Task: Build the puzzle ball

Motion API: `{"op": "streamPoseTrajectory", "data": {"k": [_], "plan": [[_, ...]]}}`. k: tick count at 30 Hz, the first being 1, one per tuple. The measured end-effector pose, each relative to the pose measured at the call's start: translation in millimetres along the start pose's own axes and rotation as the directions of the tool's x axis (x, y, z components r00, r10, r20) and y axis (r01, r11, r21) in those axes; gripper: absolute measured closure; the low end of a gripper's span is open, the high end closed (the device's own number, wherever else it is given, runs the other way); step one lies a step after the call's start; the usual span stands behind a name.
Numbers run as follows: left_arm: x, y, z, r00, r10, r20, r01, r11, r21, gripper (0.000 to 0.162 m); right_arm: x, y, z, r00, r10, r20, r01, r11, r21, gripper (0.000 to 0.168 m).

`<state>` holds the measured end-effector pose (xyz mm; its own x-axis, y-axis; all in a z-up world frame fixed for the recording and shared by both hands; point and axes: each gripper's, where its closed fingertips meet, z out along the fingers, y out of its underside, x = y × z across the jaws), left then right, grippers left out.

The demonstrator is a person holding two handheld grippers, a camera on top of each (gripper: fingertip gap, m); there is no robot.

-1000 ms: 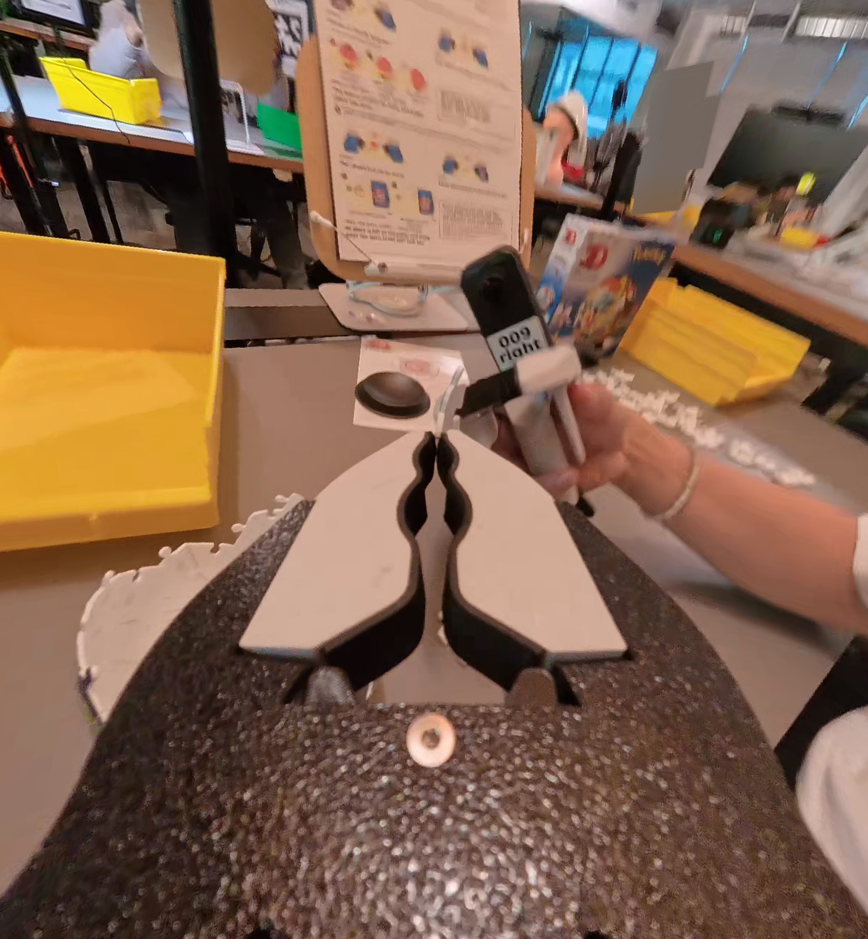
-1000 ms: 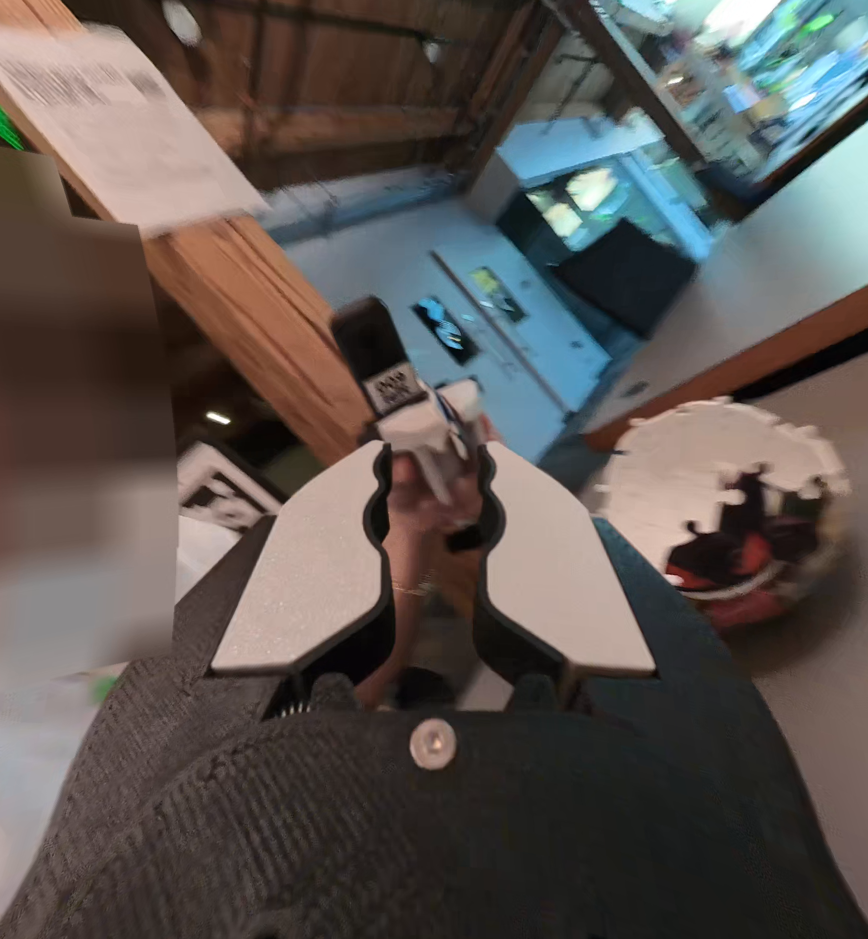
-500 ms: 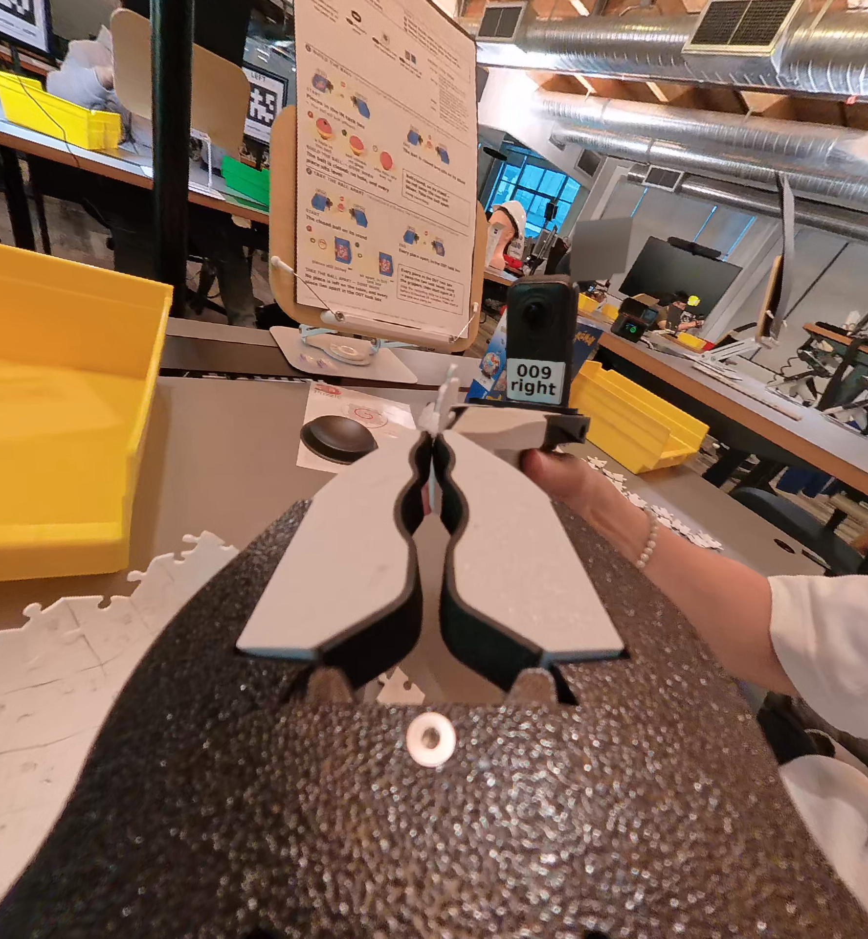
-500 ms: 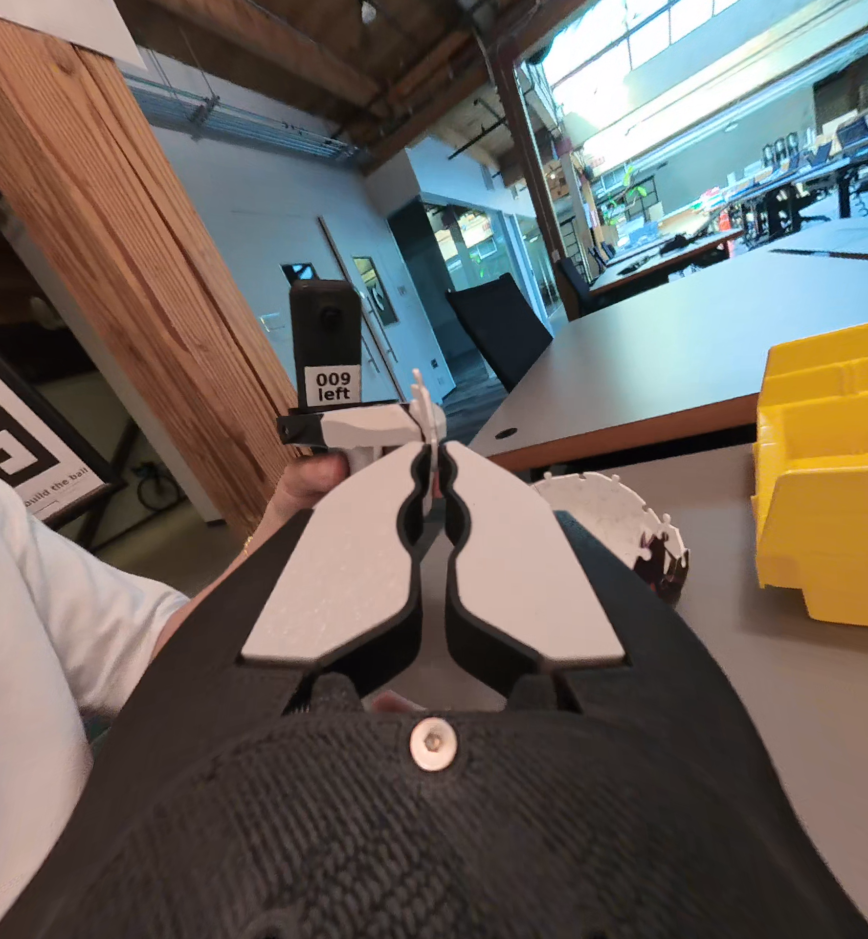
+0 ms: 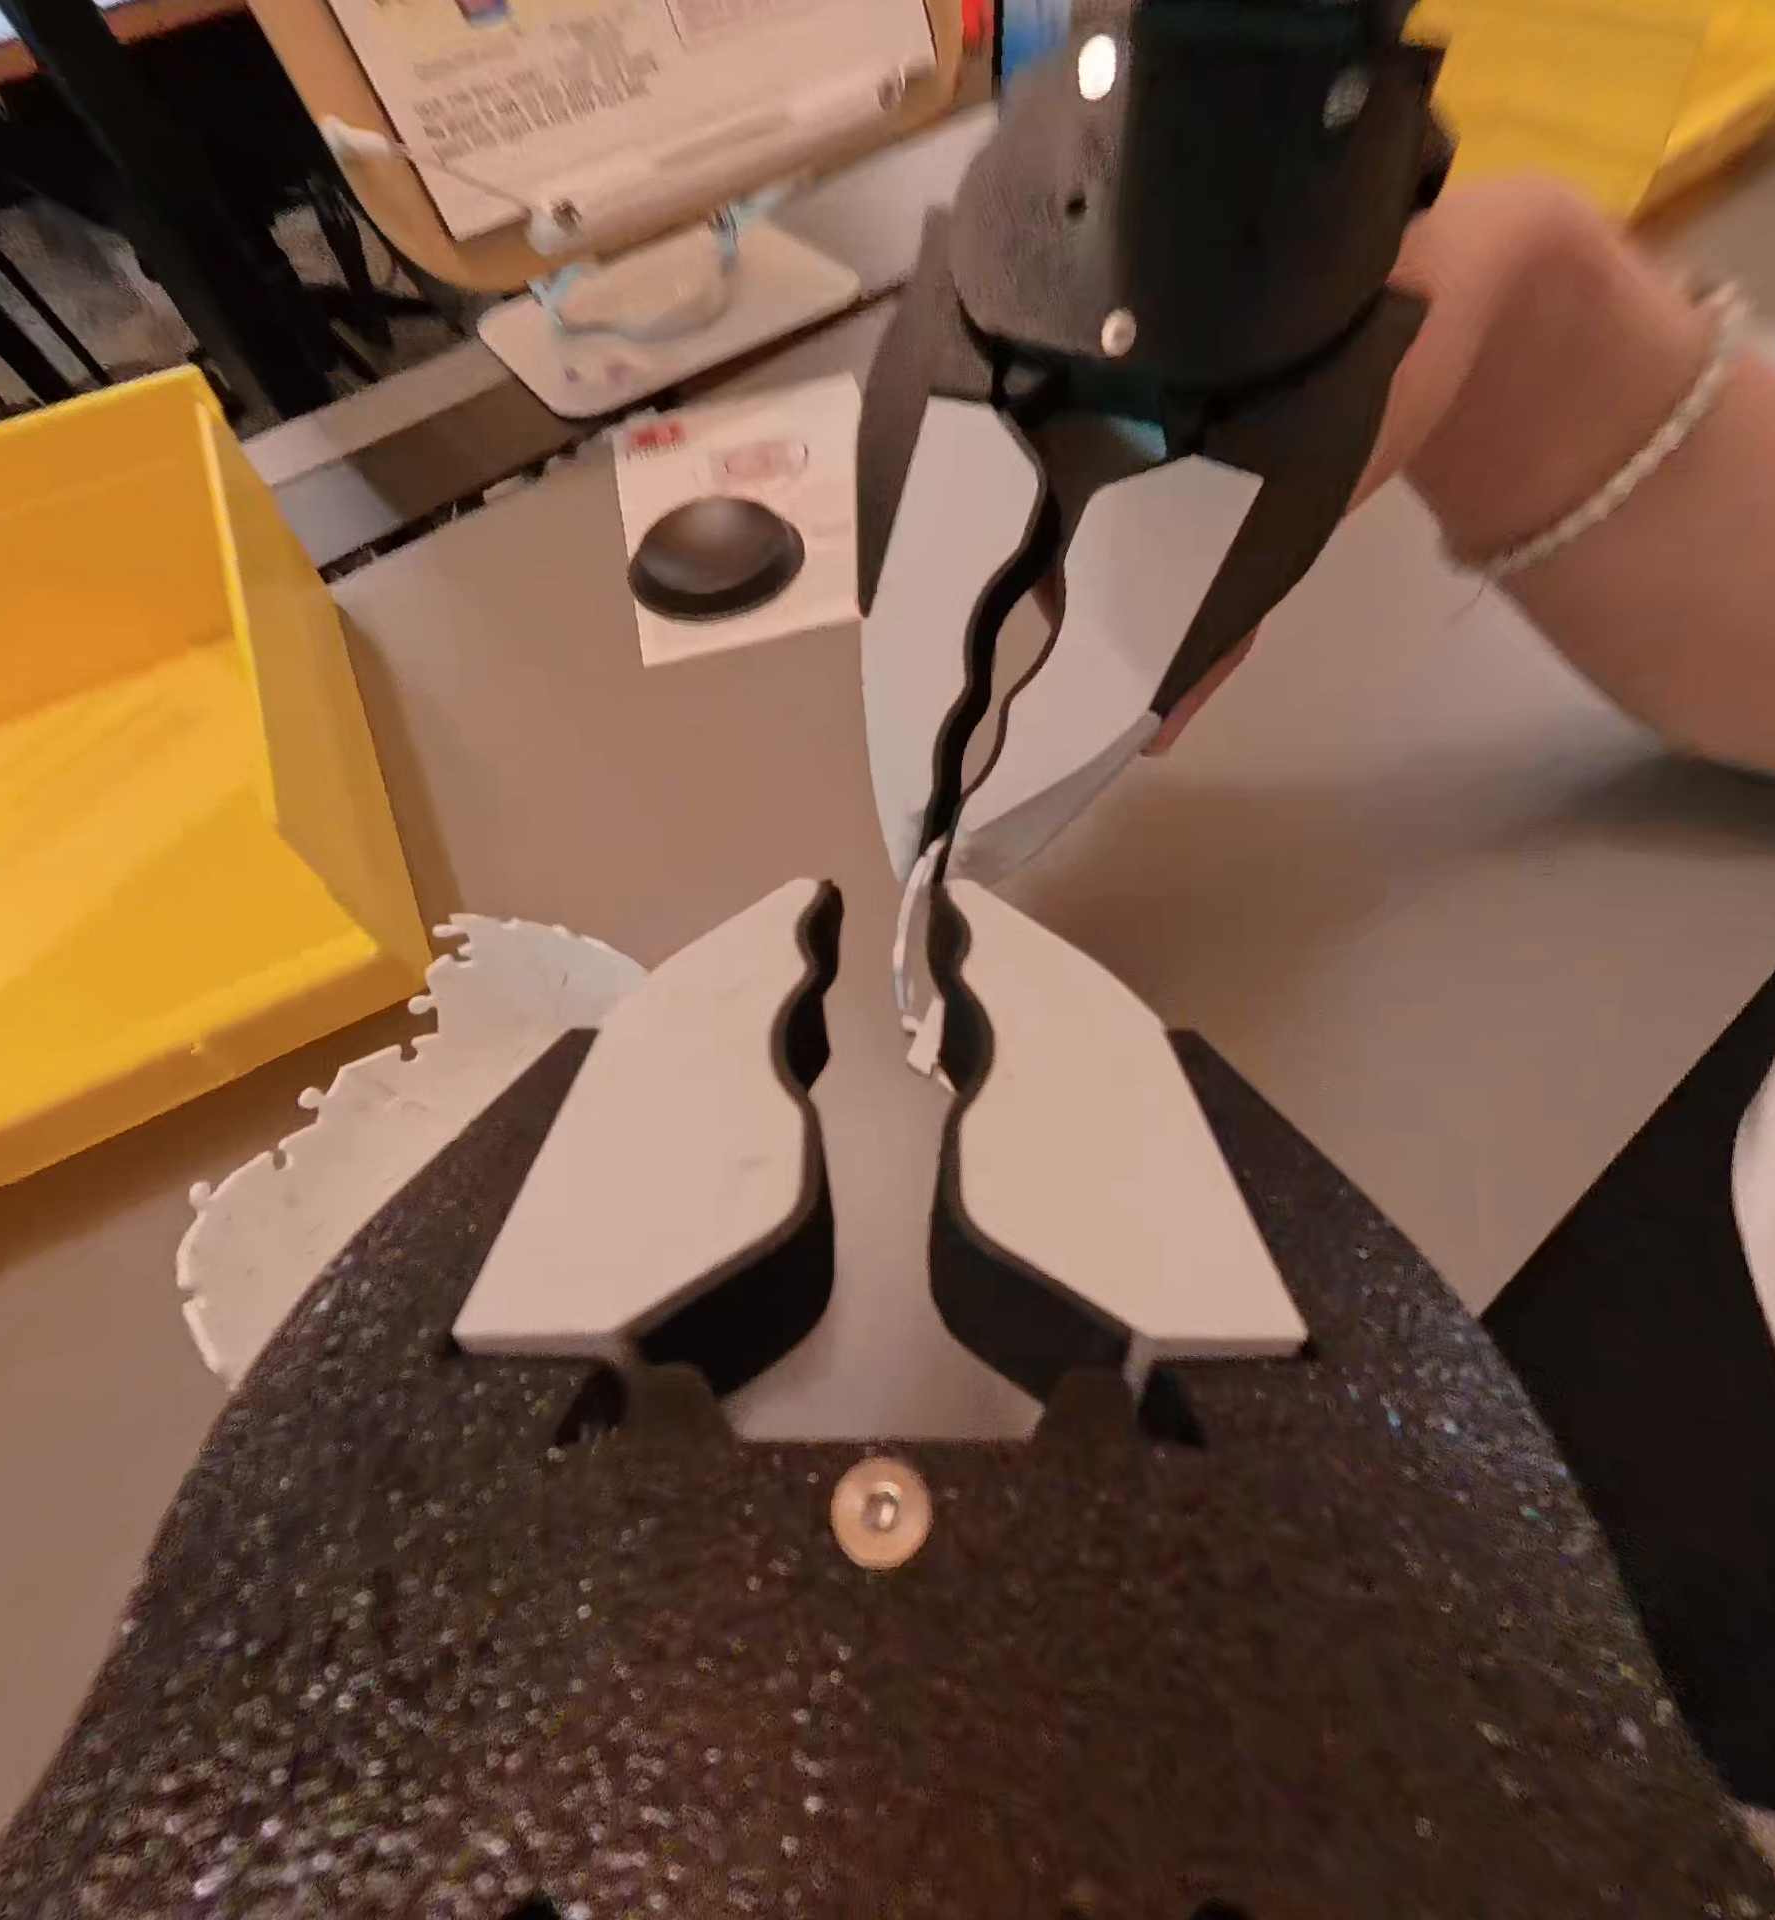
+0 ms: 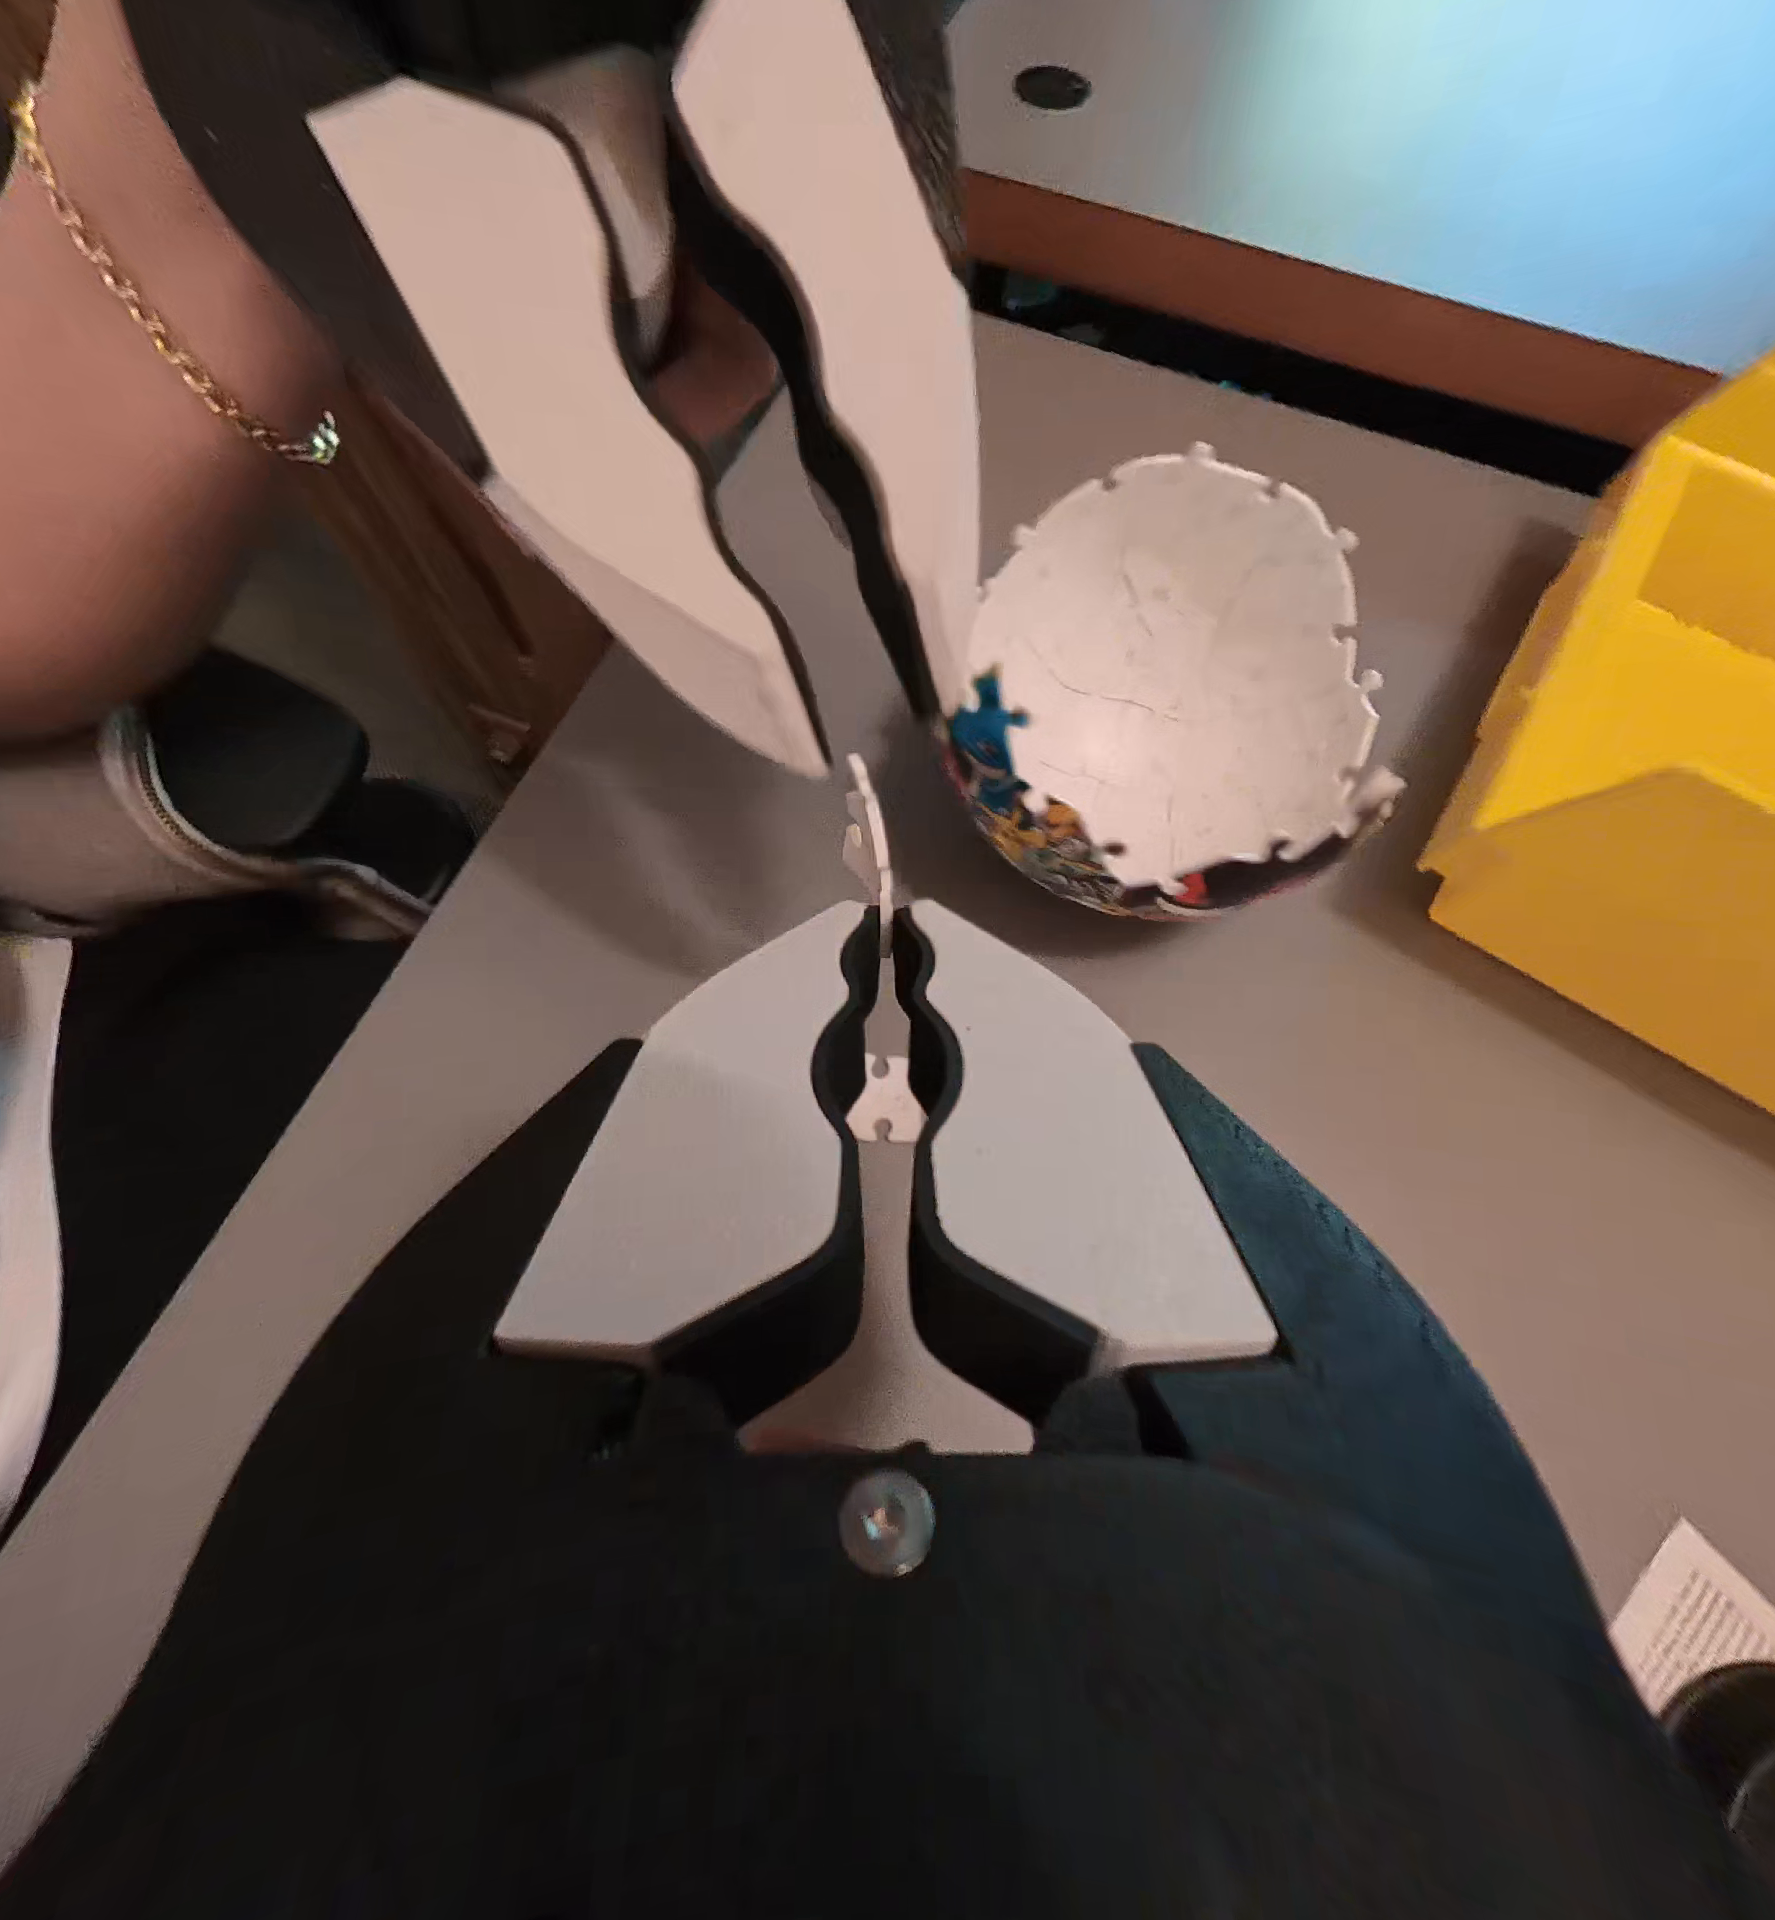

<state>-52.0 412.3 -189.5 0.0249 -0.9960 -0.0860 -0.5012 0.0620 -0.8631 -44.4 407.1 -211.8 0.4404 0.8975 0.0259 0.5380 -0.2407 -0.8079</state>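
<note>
My right gripper is shut on a thin white puzzle piece, edge-on between its pads. In the left wrist view that gripper comes down from above, and the piece hangs between my left gripper's fingers, close to the right-hand one. My left gripper is open, its pads clearly apart and not pressing the piece. It also shows in the right wrist view, tips just beyond the piece. The half-built puzzle ball lies on the grey table, open white side up, and its rim shows in the left wrist view.
A yellow bin stands left of my left gripper and also shows in the right wrist view. An instruction sheet on a stand and a card with a black dish are behind. The table's edge runs at left.
My right gripper closed on the piece that my left gripper held. My left gripper has now opened and let it go. Both grippers tilted down toward the table.
</note>
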Motion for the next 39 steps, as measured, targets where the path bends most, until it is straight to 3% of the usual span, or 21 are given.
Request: {"op": "streamPoseTrajectory", "data": {"k": [7,13,16,19,23,27,29,33,39], "plan": [[7.9,4.5,5.9,0.996,0.088,-0.017,-0.089,0.995,-0.049,0.159,-7.2,-11.3,3.6,0.996,-0.078,-0.049,0.077,0.997,-0.018,0.166],[-1.9,-8.3,3.6,0.992,-0.094,-0.084,0.102,0.991,0.090,0.160,2.8,-20.7,-5.1,0.994,-0.057,-0.090,0.064,0.995,0.080,0.162],[-18.1,-24.9,-4.3,0.962,-0.250,-0.109,0.269,0.935,0.232,0.160,11.1,-34.2,-14.5,0.991,-0.033,-0.128,0.060,0.974,0.217,0.151],[-27.1,-42.3,-15.8,0.934,-0.312,-0.174,0.356,0.854,0.379,0.160,15.2,-53.2,-26.0,0.993,0.038,-0.110,0.010,0.913,0.408,0.136],[-33.9,-61.2,-28.3,0.921,-0.326,-0.214,0.389,0.756,0.526,0.160,29.0,-71.8,-41.1,0.984,0.131,-0.121,-0.037,0.814,0.580,0.134],[-31.1,-77.2,-31.8,0.927,-0.299,-0.226,0.373,0.689,0.621,0.160,25.1,-82.7,-42.7,0.984,0.105,-0.142,0.009,0.772,0.636,0.142],[-26.2,-80.9,-29.5,0.934,-0.275,-0.229,0.357,0.688,0.632,0.160,20.9,-87.9,-43.9,0.985,0.084,-0.152,0.037,0.756,0.653,0.157],[-20.5,-79.2,-28.6,0.930,-0.261,-0.258,0.366,0.708,0.604,0.159,17.8,-85.5,-45.4,0.990,0.055,-0.127,0.038,0.776,0.629,0.162],[-19.3,-60.8,-27.0,0.958,-0.230,-0.172,0.286,0.824,0.490,0.159,20.2,-68.6,-41.1,0.984,-0.014,-0.179,0.101,0.869,0.485,0.166]]}}
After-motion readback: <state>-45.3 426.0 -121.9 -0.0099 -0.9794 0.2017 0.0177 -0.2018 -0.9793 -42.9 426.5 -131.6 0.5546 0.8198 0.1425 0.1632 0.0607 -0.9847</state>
